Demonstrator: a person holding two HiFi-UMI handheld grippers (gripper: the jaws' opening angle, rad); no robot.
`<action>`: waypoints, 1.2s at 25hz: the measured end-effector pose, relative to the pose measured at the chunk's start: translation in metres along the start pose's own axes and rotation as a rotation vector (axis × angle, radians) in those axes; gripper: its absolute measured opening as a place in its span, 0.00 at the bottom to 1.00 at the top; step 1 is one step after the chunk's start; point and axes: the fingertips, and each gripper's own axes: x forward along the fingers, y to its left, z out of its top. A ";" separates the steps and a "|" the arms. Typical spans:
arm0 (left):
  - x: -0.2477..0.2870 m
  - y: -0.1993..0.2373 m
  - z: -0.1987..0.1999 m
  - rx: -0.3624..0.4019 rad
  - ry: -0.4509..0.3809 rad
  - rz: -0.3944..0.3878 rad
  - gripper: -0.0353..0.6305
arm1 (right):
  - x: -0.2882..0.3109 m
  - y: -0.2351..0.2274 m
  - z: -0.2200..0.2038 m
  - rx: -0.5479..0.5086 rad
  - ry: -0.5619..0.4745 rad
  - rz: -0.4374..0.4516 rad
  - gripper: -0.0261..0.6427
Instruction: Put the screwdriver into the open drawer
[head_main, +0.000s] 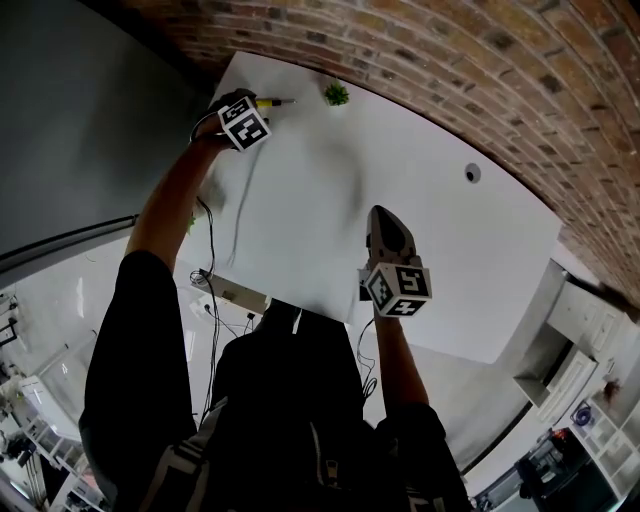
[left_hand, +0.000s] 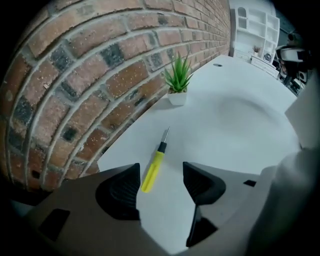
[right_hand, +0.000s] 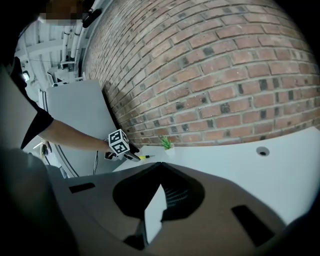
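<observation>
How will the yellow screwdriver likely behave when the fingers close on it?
The screwdriver looks stiff and probably light: slim handle, thin shaft. Its rounded handle lies on a smooth table, so a nudge may roll it.

You're in what looks like an office or studio workroom.
A brick wall (head_main: 450, 60) backs your white table (head_main: 420, 230) with its cable hole (head_main: 472, 173), cords (head_main: 212, 300) trail off its edge, and white shelving (left_hand: 252, 25) stands at the far end.
</observation>
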 end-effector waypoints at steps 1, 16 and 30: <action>0.005 0.003 0.000 -0.001 0.007 -0.001 0.49 | 0.000 -0.003 -0.002 0.003 0.006 -0.005 0.05; 0.033 -0.003 -0.014 0.089 0.117 -0.047 0.19 | 0.001 -0.020 -0.011 0.019 0.037 -0.036 0.05; -0.043 -0.002 0.007 -0.213 -0.122 0.039 0.19 | -0.022 0.008 -0.006 -0.007 -0.012 -0.012 0.05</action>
